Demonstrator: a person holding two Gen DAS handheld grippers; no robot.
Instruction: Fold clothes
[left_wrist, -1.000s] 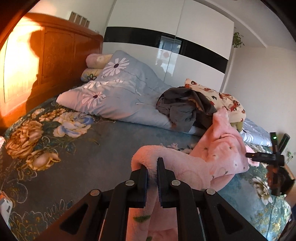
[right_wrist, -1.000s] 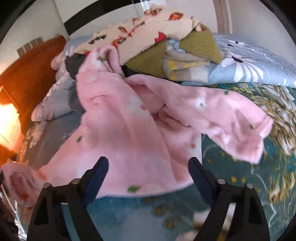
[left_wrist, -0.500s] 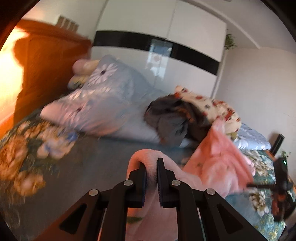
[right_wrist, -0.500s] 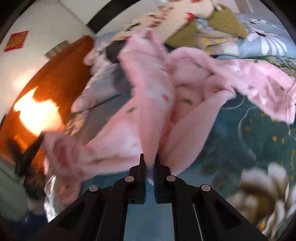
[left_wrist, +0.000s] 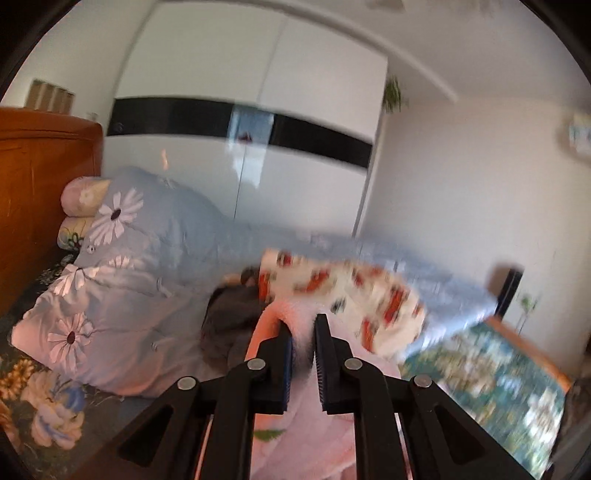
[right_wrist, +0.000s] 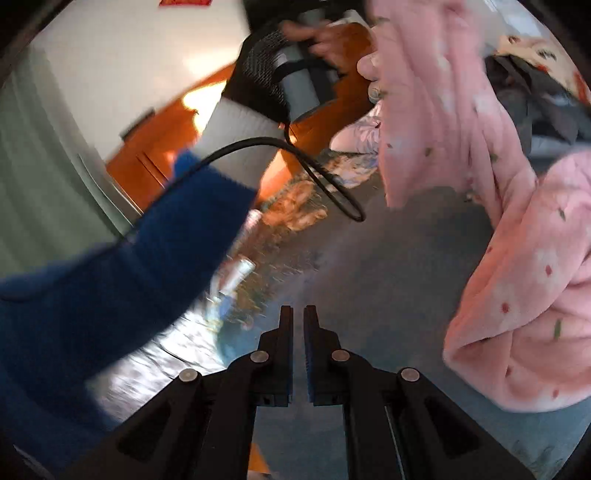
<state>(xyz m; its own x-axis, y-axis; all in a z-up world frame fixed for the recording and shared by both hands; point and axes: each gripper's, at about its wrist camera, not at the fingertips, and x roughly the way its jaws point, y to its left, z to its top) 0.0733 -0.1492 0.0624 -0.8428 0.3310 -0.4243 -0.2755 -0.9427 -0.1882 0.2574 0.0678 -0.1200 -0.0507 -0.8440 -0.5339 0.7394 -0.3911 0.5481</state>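
Observation:
A pink fleece garment (left_wrist: 303, 443) is pinched in my left gripper (left_wrist: 303, 321), whose jaws are opening slightly with the fabric still filling the gap. It hangs lifted above the bed. In the right wrist view the same pink garment (right_wrist: 517, 240) drapes down the right side, hanging from near the hand (right_wrist: 325, 37) that holds the left gripper. My right gripper (right_wrist: 298, 310) is shut with nothing between its fingers, left of the garment and over the bed sheet.
A pile with a cream printed garment (left_wrist: 343, 291) and a dark grey one (left_wrist: 229, 317) lies behind. A blue daisy duvet (left_wrist: 129, 266) leans on the wooden headboard (left_wrist: 37, 184). A white wardrobe (left_wrist: 258, 147) stands beyond. A blue sleeve (right_wrist: 129, 277) crosses the right view.
The left gripper rose, carrying the pink garment up. The right gripper closed on the garment's edge, then swung left and now holds nothing.

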